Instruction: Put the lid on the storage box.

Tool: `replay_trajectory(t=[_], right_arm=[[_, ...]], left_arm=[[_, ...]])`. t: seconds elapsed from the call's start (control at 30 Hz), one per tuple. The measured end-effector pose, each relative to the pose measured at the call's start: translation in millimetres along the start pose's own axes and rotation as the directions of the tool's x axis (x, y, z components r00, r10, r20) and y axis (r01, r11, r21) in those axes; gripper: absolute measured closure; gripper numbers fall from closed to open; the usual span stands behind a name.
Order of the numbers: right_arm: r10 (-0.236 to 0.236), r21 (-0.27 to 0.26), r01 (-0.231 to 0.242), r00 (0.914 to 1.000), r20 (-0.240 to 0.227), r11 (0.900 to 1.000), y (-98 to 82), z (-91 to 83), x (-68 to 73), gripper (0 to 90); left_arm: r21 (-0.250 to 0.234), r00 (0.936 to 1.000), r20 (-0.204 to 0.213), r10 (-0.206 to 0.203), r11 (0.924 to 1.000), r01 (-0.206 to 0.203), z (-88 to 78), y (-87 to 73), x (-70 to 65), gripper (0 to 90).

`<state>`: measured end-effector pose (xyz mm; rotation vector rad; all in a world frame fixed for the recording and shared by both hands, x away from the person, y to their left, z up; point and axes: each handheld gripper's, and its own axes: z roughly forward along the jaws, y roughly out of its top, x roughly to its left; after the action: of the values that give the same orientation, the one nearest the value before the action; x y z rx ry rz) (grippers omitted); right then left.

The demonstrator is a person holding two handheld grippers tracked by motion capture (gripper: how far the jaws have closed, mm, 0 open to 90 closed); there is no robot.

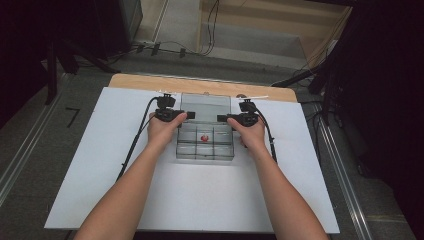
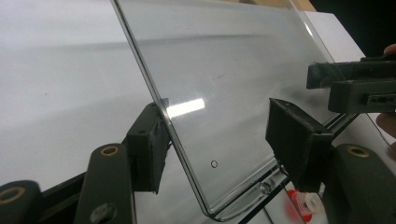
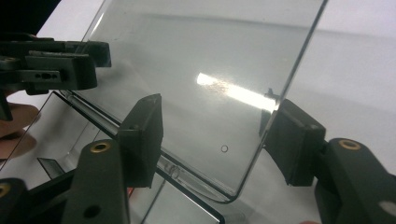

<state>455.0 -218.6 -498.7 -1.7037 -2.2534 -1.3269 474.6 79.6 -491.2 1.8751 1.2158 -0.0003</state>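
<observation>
Your forearms reach in to a clear compartment box [image 1: 205, 145] mid-table, its lid [image 1: 205, 107] raised. Left gripper [image 2: 224, 140] and right gripper [image 3: 217, 140] each straddle a side edge of the lid, fingers wide, not clamping. Push unevenly and the lid may twist or slip free.

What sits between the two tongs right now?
The raised clear lid of the compartment box spans between the left tongs and right tongs in the high view; each straddles a side edge.
</observation>
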Motion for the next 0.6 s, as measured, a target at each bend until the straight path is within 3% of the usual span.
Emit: replay_trajectory(t=[0.4, 0.6], right_arm=[[-0.076, -0.049, 0.077, 0.9968, 0.022, 0.996, -1.3, -12.4, 2.6, 53.4], [-0.128, -0.08, 0.13, 0.9911, 0.039, 0.988, -3.9, -19.5, 5.3, 61.2]], left_arm=[[-0.056, 0.9971, -0.013, 0.075, 0.9956, -0.075, -8.6, 1.2, -6.0, 49.4], [-0.077, 0.9932, -0.002, 0.116, 0.9903, -0.116, -15.7, 3.1, -6.9, 55.9]])
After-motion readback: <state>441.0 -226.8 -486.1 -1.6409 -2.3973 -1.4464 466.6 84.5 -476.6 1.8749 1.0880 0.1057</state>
